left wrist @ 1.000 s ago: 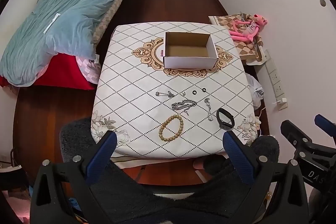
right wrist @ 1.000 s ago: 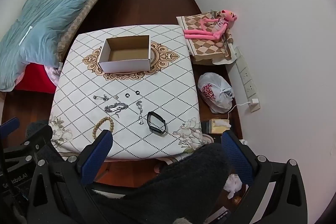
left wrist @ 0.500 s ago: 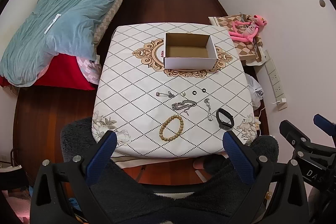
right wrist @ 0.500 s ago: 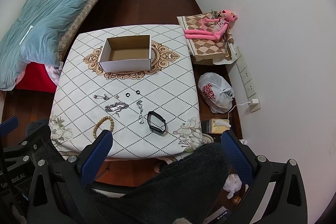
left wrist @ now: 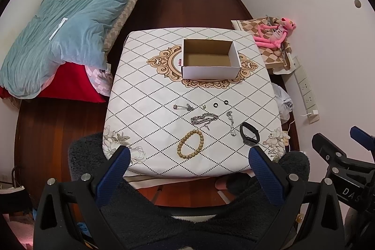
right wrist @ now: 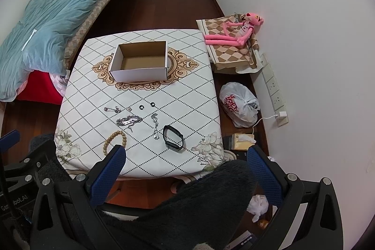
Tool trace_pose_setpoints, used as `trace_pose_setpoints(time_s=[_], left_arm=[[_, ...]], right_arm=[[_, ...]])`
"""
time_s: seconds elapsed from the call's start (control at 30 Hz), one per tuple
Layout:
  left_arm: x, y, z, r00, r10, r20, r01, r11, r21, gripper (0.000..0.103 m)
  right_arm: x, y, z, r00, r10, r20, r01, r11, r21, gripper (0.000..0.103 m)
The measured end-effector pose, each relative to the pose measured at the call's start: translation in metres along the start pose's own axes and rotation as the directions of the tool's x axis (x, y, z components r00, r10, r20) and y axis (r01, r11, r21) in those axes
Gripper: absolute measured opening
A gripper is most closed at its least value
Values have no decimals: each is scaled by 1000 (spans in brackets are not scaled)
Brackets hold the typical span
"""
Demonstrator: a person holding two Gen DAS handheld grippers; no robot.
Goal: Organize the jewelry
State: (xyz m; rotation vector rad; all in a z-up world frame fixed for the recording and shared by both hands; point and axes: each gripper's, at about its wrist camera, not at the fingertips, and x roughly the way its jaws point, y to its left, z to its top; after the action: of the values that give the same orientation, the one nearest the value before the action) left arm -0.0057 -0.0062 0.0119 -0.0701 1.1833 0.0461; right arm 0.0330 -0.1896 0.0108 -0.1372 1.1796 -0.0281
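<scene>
Almost nothing is moved since the earlier frames: each hand-held gripper, left [left wrist: 187, 162] and right [right wrist: 185, 162], is kept released and empty. The jewelry [left wrist: 191, 143] lies ahead on the worktop [left wrist: 145, 109], the box [left wrist: 211, 60] beyond; sorting is not begun.

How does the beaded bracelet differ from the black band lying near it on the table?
The beaded bracelet is a loop of separate tan, wood-coloured beads; the black band is one smooth dark strap with a thicker block at one end. The bracelet lies nearer the table's middle, the band nearer its right edge. Both lie flat as closed loops on the tablecloth, outside the box, untouched.
</scene>
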Motion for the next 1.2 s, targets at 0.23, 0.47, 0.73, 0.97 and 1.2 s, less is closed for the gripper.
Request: trace_pose_setpoints(time_s=[0.23,0.47,0.73,0.97,1.2], left_arm=[[0,0,2,1000,-3,0,3,1000,1,103],[-2,-1,3,1000,-3,1,3,1000,8,103],[-2,-3,4,1000,-6,7,6,1000,11,103],[-7,-3,2,1000,-11,14,11,1000,12,103],[-9,-4,4,1000,-9,11,9,1000,12,103]], right_arm=[[0,-1,0,1000,0,1,0,1000,1,103],[-1,-4,2,1000,0,1,0,1000,2,103],[-4,-10,4,1000,-5,1,5,1000,0,103],[-7,-12,4,1000,-9,5,9,1000,-1,103],[-8,-10,2,1000,-11,4,11,1000,-6,103]])
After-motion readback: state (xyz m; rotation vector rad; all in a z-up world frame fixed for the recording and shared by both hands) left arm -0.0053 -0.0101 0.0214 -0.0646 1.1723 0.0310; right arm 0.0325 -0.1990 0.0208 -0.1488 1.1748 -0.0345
